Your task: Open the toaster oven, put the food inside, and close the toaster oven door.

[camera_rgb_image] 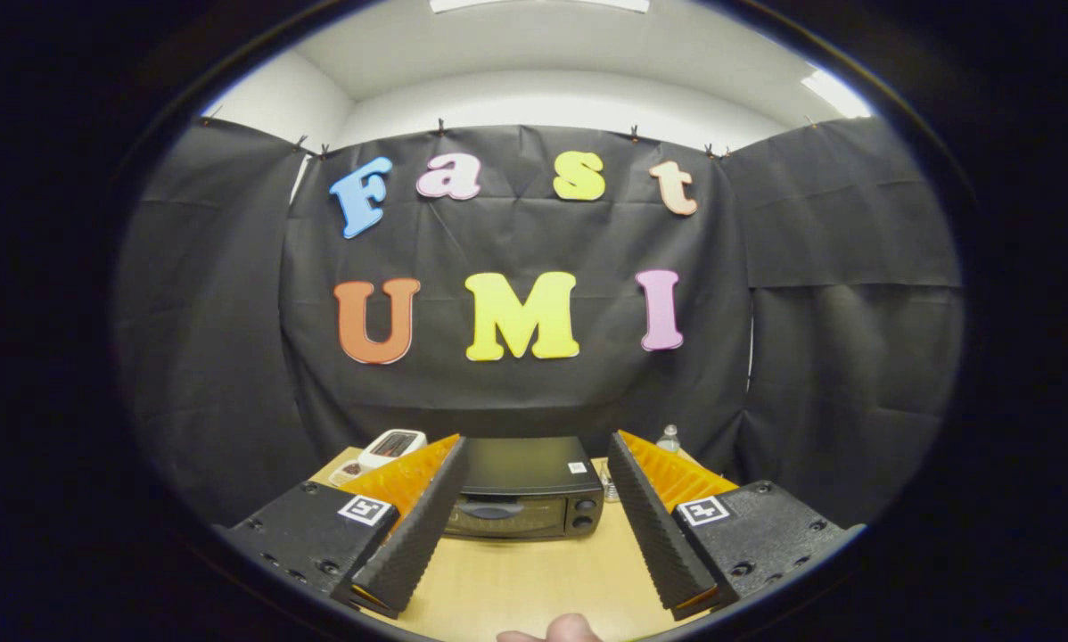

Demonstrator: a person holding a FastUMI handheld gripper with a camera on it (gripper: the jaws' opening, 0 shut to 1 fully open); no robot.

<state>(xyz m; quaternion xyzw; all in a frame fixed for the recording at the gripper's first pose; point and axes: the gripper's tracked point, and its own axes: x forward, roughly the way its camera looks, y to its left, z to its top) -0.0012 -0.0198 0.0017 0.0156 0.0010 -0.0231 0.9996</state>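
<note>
Tongs [534,535] spread wide, gripping nothing, two fingers [418,535] angled apart above the counter [534,580] in the lower middle of the frame, bare wood showing in the gap. One square marker tag on each finger's housing, two in all.

Just beyond the fingers, centred between them: one toaster oven [523,495], dark, door closed, one handle across the top of the door, two knobs [585,513] stacked at the door's right side, one small sticker on the top panel. Standing at the far part of the counter, close to the black cloth wall [516,392], apart from the fingertips.

Left of the oven, partly behind the left finger: one white tray-like container [393,446] with something dark and reddish inside, contents too small to tell; one smaller item just below-left of it, unclear. Right of the oven, past the right finger: one clear plastic bottle [669,439], only its top showing, and one small clear glass-like thing [609,489] beside the oven's right side, hard to make out.

At the bottom centre of the frame, one fingertip of a person's hand [561,629] peeking in at the counter's near edge.

Above the cloth wall: white room walls, ceiling, two light panels.
</note>
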